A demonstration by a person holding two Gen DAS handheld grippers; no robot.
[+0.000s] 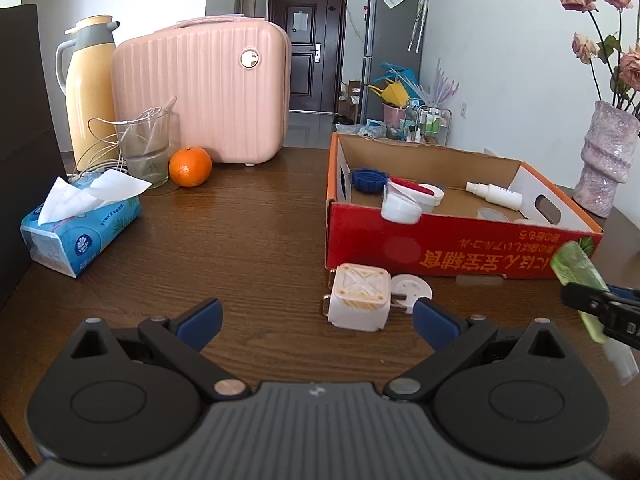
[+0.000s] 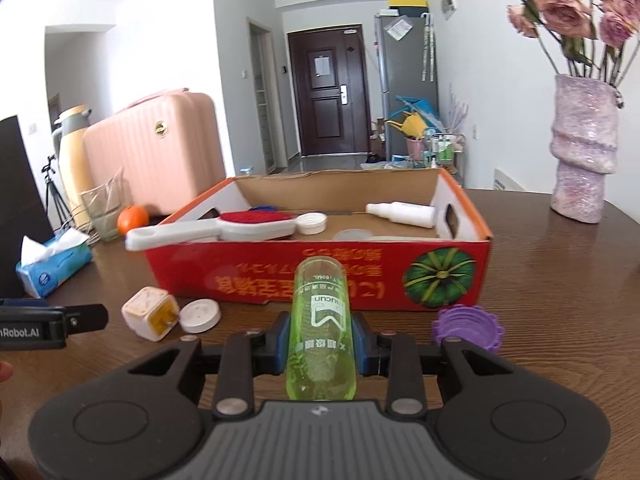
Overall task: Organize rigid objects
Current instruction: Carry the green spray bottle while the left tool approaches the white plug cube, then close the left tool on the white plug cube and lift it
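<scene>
My right gripper [image 2: 320, 346] is shut on a clear green bottle [image 2: 320, 328], which points toward the red cardboard box [image 2: 304, 276]; the same green bottle [image 1: 578, 276] shows at the right edge of the left wrist view. My left gripper [image 1: 316, 318] stands open and holds nothing, low over the table. Just beyond its fingers lie a white cube plug [image 1: 359, 298] and a white round lid [image 1: 412, 286], close to the box's front wall [image 1: 440, 246]. Inside the box are a red-topped white brush [image 2: 224, 230], a white spray bottle [image 2: 402, 212], a blue cap [image 1: 369, 179] and white lids.
A purple ridged cap [image 2: 468, 326] lies on the table right of my right gripper. An orange [image 1: 190, 167], a glass with cables [image 1: 144, 152], a tissue pack [image 1: 80, 224], a pink case [image 1: 204, 92] and a yellow jug [image 1: 88, 88] stand at the left. A vase [image 2: 582, 152] is at the right.
</scene>
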